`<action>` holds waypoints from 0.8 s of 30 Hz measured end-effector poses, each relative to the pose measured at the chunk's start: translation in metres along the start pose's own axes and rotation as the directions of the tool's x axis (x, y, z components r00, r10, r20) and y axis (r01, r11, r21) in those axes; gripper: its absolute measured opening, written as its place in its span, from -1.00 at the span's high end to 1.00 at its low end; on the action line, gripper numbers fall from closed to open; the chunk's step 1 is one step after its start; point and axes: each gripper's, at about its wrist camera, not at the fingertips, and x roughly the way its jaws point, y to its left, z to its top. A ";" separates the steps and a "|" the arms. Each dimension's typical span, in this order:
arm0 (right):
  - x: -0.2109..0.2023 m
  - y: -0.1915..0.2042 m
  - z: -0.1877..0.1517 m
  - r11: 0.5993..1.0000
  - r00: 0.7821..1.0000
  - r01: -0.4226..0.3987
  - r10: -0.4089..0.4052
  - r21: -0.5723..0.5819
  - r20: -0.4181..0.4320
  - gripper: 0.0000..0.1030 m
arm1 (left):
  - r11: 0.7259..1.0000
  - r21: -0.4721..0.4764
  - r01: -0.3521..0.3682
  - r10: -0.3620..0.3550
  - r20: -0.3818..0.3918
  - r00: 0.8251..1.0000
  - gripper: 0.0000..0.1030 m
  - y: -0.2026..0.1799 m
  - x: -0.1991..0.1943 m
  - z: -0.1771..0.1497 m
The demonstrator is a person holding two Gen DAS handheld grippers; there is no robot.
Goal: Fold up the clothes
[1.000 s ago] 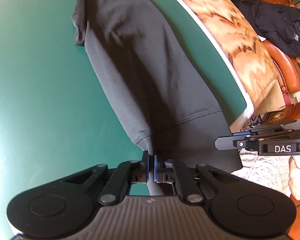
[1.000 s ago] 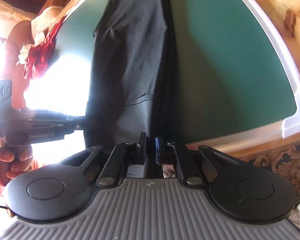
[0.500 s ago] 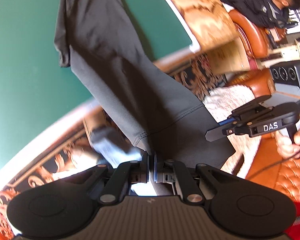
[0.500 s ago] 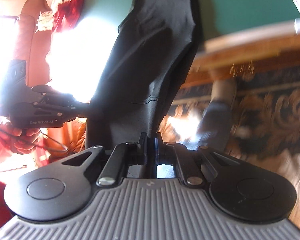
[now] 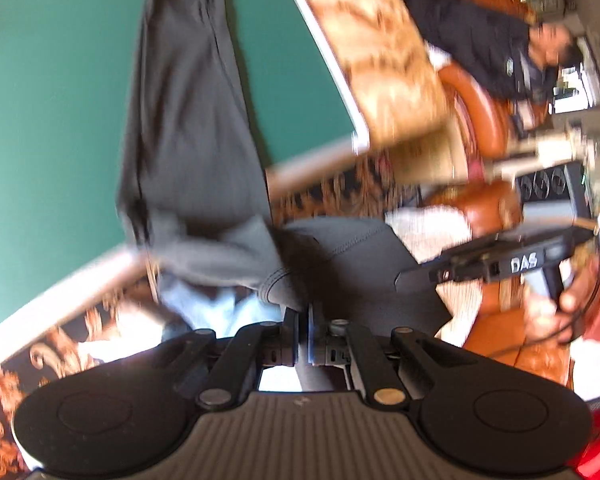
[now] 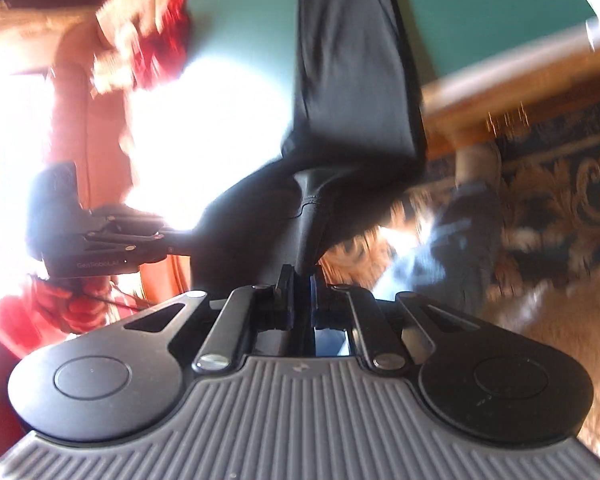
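Observation:
A long dark grey garment (image 5: 188, 128) lies along the green tabletop (image 5: 52, 92) and hangs over its near edge. My left gripper (image 5: 303, 330) is shut on the garment's hemmed end, off the table. My right gripper (image 6: 300, 294) is shut on the other corner of that dark hem (image 6: 312, 216). In the right wrist view the cloth (image 6: 352, 60) stretches up onto the green top (image 6: 480, 12). Each view shows the other gripper beside it: the right one (image 5: 496, 264) and the left one (image 6: 104, 240). Both views are motion-blurred.
The table has a white rim (image 5: 324, 52) and a wooden edge (image 6: 500, 92). Patterned carpet (image 6: 560, 184) lies below. A seated person in dark clothes (image 5: 492, 40) is on an orange leather chair (image 5: 484, 116) at the right. Strong glare (image 6: 204, 132) washes out the right wrist view's left side.
Both grippers have pulled back from over the table to beyond its near edge, dragging the garment's hem off the table. Both stayed shut on the cloth.

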 end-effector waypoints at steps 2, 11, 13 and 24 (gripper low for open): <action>-0.010 0.003 0.028 0.999 0.999 -0.031 0.030 0.016 0.038 0.80 | 1.000 -0.006 -0.005 0.005 0.048 0.999 0.92 0.005 -0.013 0.027; -0.036 0.011 0.203 0.990 0.984 -0.138 0.134 0.026 0.113 0.80 | 1.000 -0.003 -0.013 0.013 0.163 0.987 0.92 0.032 -0.048 0.182; -0.033 0.007 0.242 0.989 0.983 -0.144 0.139 0.030 0.119 0.80 | 1.000 0.003 -0.029 0.028 0.175 0.984 0.92 0.042 -0.045 0.216; 0.017 -0.027 0.390 0.986 0.980 -0.134 0.117 0.098 0.158 0.80 | 0.999 -0.029 -0.044 0.048 0.199 0.979 0.92 0.106 -0.006 0.337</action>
